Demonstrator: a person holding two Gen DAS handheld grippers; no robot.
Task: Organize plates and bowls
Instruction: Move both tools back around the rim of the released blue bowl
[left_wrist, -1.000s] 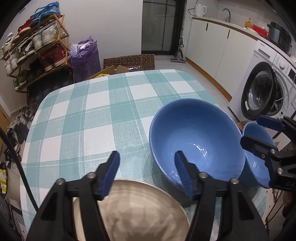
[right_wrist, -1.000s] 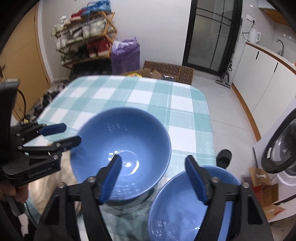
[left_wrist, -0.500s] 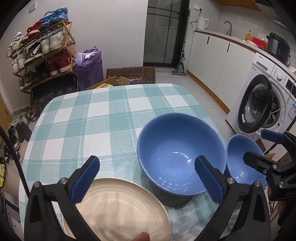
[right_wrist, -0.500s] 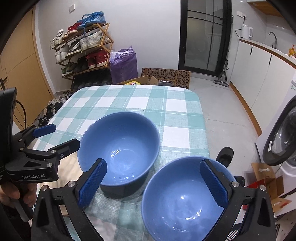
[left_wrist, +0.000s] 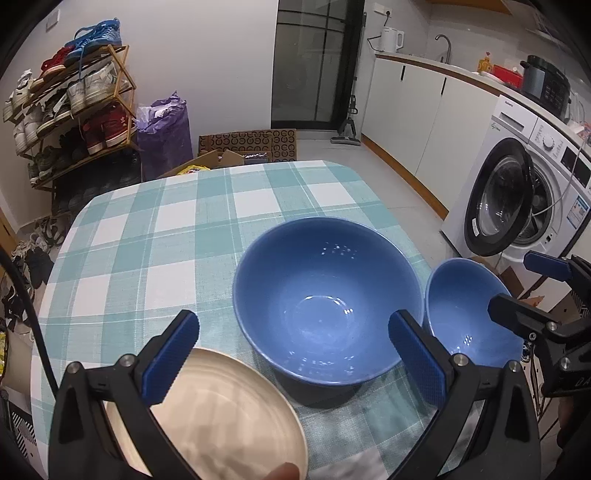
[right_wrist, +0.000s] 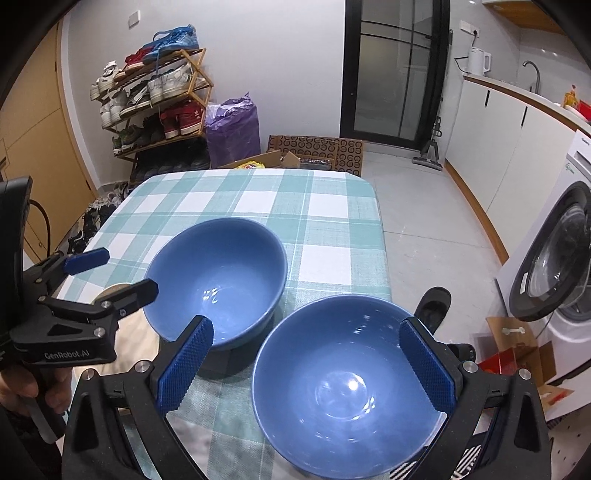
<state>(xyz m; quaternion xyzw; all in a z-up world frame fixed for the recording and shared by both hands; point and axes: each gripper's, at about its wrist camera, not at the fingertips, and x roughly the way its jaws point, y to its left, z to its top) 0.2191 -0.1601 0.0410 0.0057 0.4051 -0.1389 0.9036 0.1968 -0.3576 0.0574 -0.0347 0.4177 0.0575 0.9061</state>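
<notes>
A large blue bowl (left_wrist: 327, 306) stands upright on the checked table (left_wrist: 155, 236); it also shows in the right wrist view (right_wrist: 216, 280). A smaller blue bowl (right_wrist: 347, 387) sits at the table's near right corner, also seen in the left wrist view (left_wrist: 469, 314). A cream plate (left_wrist: 221, 417) lies at the near left. My left gripper (left_wrist: 295, 354) is open and empty, above the plate's edge and the large bowl's near side. My right gripper (right_wrist: 304, 363) is open and empty, its fingers either side of the smaller bowl.
A shoe rack (left_wrist: 70, 110), a purple bag (left_wrist: 164, 136) and cardboard boxes (left_wrist: 247, 147) stand beyond the table's far edge. White cabinets and a washing machine (left_wrist: 517, 199) line the right wall. The table's right edge drops to the floor.
Both grippers have opened wide and drawn back and up from the table. More of the table, the plate and both bowls is in view now.
</notes>
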